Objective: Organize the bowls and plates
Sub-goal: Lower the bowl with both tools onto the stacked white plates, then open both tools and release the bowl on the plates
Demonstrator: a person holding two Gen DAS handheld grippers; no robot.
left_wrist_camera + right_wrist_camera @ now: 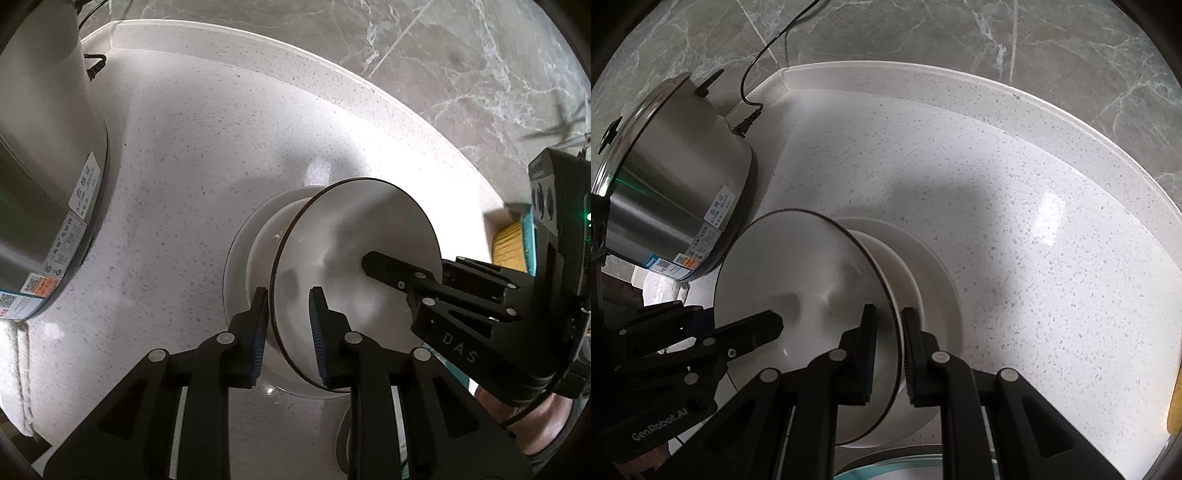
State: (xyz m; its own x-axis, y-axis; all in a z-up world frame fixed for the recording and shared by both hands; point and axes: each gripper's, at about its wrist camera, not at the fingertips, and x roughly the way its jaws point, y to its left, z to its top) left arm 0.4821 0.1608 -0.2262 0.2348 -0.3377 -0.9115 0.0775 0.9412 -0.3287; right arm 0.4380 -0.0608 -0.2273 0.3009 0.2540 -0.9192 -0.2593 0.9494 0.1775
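Straddling the near rim of a white bowl (354, 258), the left tongs (288, 332) have one blue-padded finger outside the dark brown rim and the other inside the bowl; a gap shows between the pads and the wall, so whether they actually pinch it I cannot tell. From the right wrist view the right tongs (888, 349) sit astride the opposite side of the same bowl (798, 280), one pad inside and one outside, set close to the thin rim, though a firm clamp cannot be confirmed either. This bowl is tilted, its opening turned toward the cameras, and sits in or on a second white bowl (266, 236) that rests on a flat white plate (236, 258) on the speckled white tabletop (192, 155). In the right wrist view the lower bowl (901, 273) and plate (942, 280) show just behind the tilted bowl. A stainless steel electric pot (676, 192) with printed labels stands at the far left, near the stack but apart from it, its black power cord (764, 48) running up the grey marbled wall (960, 29). A yellow and teal object (513, 240) lies at the right edge of the tabletop, partly hidden behind the right tongs
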